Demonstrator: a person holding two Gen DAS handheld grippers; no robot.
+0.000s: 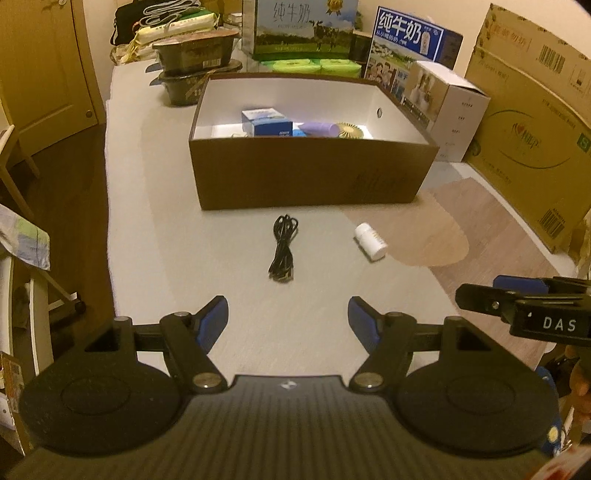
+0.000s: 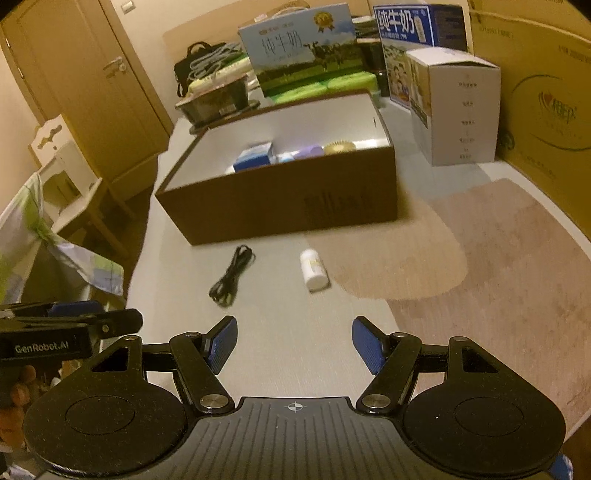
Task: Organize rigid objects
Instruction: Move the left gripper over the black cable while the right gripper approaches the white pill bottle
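Note:
A brown open box (image 1: 310, 177) (image 2: 280, 206) stands on the grey table (image 1: 184, 258) (image 2: 280, 350). Inside it lie a blue carton (image 1: 267, 122) (image 2: 255, 157), a purple tube (image 1: 318, 129) (image 2: 308, 150) and a gold round item (image 1: 349, 130) (image 2: 340, 146). In front of the box lie a coiled black cable (image 1: 282, 249) (image 2: 231, 275) and a white bottle (image 1: 370, 242) (image 2: 314, 268) on its side. My left gripper (image 1: 288, 323) is open and empty, short of the cable. My right gripper (image 2: 294, 345) is open and empty, short of the bottle; it also shows at the right edge of the left wrist view (image 1: 524, 308).
Milk cartons (image 1: 306, 27) (image 2: 299, 51), a white box (image 1: 454, 110) (image 2: 456, 107), a big cardboard box (image 1: 532, 129) (image 2: 535, 92) and dark trays (image 1: 195, 70) (image 2: 218, 101) crowd the table's back and right. A tan mat (image 1: 436, 236) (image 2: 461, 258) lies right. The table edge runs along the left.

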